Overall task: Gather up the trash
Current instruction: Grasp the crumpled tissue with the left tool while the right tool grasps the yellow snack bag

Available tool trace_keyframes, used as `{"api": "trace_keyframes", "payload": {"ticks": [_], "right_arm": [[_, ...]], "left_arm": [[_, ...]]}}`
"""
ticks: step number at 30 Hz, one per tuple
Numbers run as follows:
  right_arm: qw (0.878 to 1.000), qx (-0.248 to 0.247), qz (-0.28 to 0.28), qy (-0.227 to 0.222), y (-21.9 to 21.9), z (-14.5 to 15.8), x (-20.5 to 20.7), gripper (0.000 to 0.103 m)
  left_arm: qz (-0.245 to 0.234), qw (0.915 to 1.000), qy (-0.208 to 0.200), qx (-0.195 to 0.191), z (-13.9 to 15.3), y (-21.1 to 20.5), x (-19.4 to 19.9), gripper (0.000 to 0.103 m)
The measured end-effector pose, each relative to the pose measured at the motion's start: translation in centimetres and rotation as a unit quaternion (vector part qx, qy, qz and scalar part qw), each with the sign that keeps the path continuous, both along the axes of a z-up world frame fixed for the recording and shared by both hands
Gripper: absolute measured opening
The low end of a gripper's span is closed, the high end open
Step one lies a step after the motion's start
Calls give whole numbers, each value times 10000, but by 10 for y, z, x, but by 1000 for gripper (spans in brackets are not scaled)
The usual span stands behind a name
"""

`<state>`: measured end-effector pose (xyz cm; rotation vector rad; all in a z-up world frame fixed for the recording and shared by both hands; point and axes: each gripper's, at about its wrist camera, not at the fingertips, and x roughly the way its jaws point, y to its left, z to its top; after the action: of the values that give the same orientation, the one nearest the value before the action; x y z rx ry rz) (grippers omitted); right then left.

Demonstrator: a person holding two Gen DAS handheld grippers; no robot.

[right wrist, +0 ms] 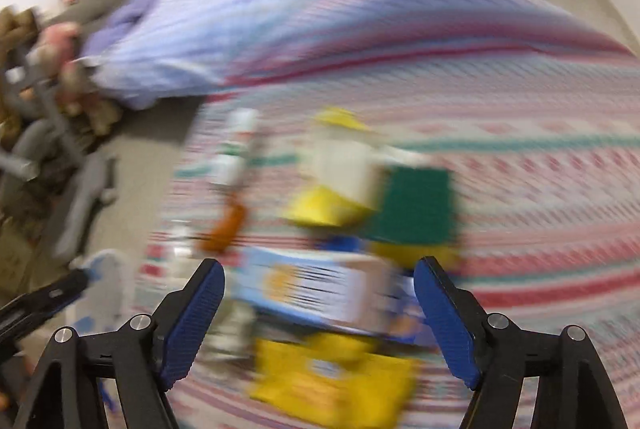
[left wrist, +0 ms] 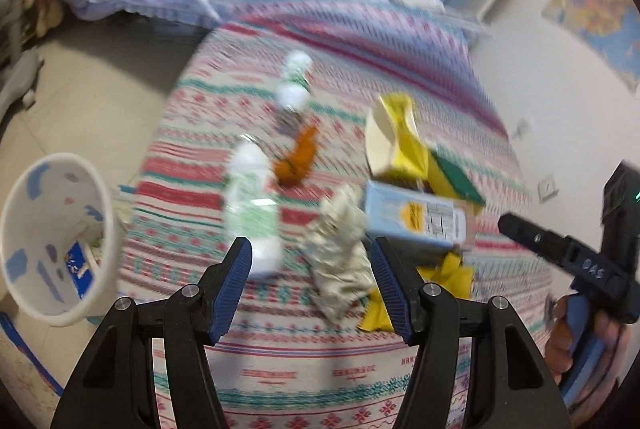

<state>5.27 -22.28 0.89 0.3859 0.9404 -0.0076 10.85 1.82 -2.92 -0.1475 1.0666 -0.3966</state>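
1. Left wrist view: the left gripper (left wrist: 312,269) hangs over the bed with its blue pads spread and nothing pinched; a crumpled paper wad (left wrist: 340,253) lies on the cover in the gap beyond the tips.
2. Just left of the wad lies a clear plastic bottle (left wrist: 252,205) with a green label, and a second bottle (left wrist: 294,81) lies further up the bed. An orange wrapper (left wrist: 300,157) sits between them.
3. To the right of the wad a light blue carton (left wrist: 416,217) rests on yellow packaging (left wrist: 452,269), with a yellow and white box (left wrist: 396,137) and a green piece (left wrist: 456,177) behind it.
4. All of this lies on the striped bedspread (left wrist: 320,369). A white bin (left wrist: 52,241) stands on the floor at the bed's left edge, with something blue inside.
5. The right gripper (left wrist: 516,229) shows at the far right, a hand (left wrist: 568,341) on its grip.
6. Right wrist view, badly blurred: the right gripper (right wrist: 320,313) has its pads spread wide, empty, above the blue carton (right wrist: 316,289) and yellow packaging (right wrist: 328,381).
7. A purple striped quilt (right wrist: 248,13) is heaped at the head of the bed.
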Motion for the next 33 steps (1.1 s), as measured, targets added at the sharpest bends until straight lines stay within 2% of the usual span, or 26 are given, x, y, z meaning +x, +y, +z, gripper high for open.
{"api": "trace_keyframes", "payload": {"ticks": [3,7,11,12,13,14,20,26,31,33], "right_arm": [[9995,195,49,230,-9,-10,2,82],[9990,33,226,380,-6,-18,-1,82],[9958,-15,392,830,-4,-38,-3,82],[9946,52,418,947,-4,-45,-5,82],[9933,137,425,1065,-6,-50,-6,82],[9926,208,406,1128,-8,-55,-7,82],[9899,541,298,1276,-22,-63,-12,82],[9893,591,377,1277,-22,-61,-18,80],[9870,533,521,1425,-7,-70,-14,73],[9861,465,576,1491,-1,-74,-13,63]], "left_arm": [[-64,9998,114,124,-8,-15,2,64],[6,9993,213,308,-17,-27,9,64],[96,9984,378,406,-30,-34,18,62],[90,9985,390,360,-31,-35,18,49],[78,9986,391,343,-30,-37,17,24],[59,9987,375,348,-29,-38,16,20],[-90,9999,100,-15,-9,-31,6,17],[-27,9988,152,-460,-5,-11,5,17],[76,9975,85,-703,2,5,5,17],[87,9968,63,-791,5,10,4,17]]}}
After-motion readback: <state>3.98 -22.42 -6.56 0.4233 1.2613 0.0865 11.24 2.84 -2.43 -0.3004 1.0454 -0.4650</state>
